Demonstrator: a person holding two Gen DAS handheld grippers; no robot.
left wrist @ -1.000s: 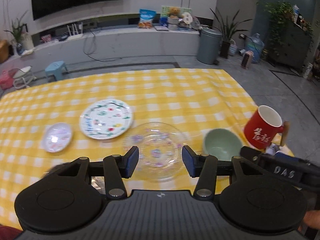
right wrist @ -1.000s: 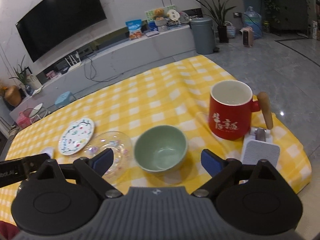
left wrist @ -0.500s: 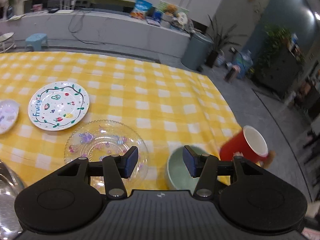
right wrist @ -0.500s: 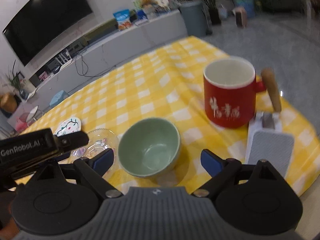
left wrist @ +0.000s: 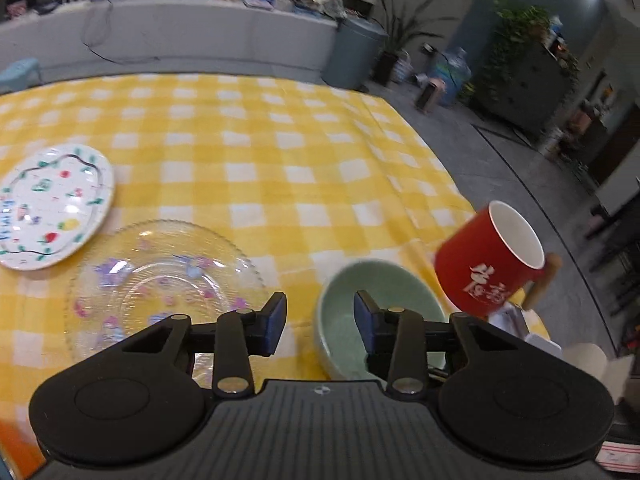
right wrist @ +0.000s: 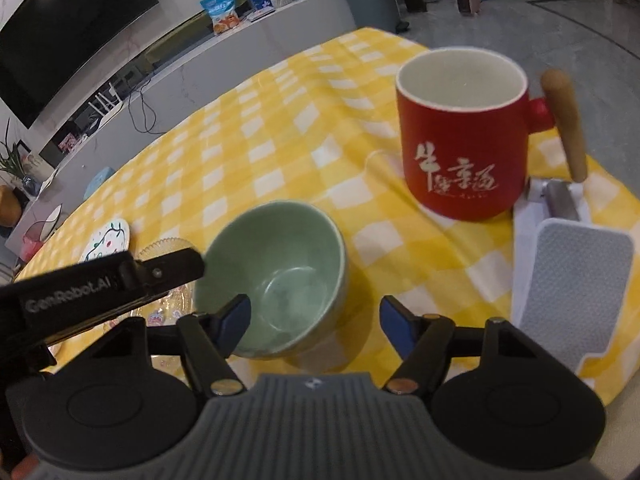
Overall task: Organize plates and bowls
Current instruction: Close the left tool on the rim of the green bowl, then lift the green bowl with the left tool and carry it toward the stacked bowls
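A pale green bowl (left wrist: 384, 288) (right wrist: 280, 264) stands near the front right of the yellow checked tablecloth (left wrist: 280, 168). My left gripper (left wrist: 320, 322) straddles the bowl's left rim, one pad outside and one inside. Its jaws are closing, and neither pad touches the rim. My right gripper (right wrist: 315, 322) hangs over the bowl's near side. Its left pad is at the near rim and its right pad is clear of the wall, with the jaws closing. A clear glass plate (left wrist: 160, 280) (right wrist: 168, 248) with flower prints lies left of the bowl. A white fruit-patterned plate (left wrist: 52, 208) (right wrist: 108, 240) lies beyond the glass plate.
A red mug (right wrist: 464, 136) (left wrist: 492, 256) with a wooden handle stands right of the bowl. A grey textured flat tool (right wrist: 576, 284) lies by the table's right edge. The left gripper's black housing (right wrist: 88, 292) crosses over the glass plate. Bare floor lies past the right edge.
Both grippers have sunk toward the green bowl and their jaws have narrowed. The left wrist view has swung from the glass plate to the bowl's left rim.
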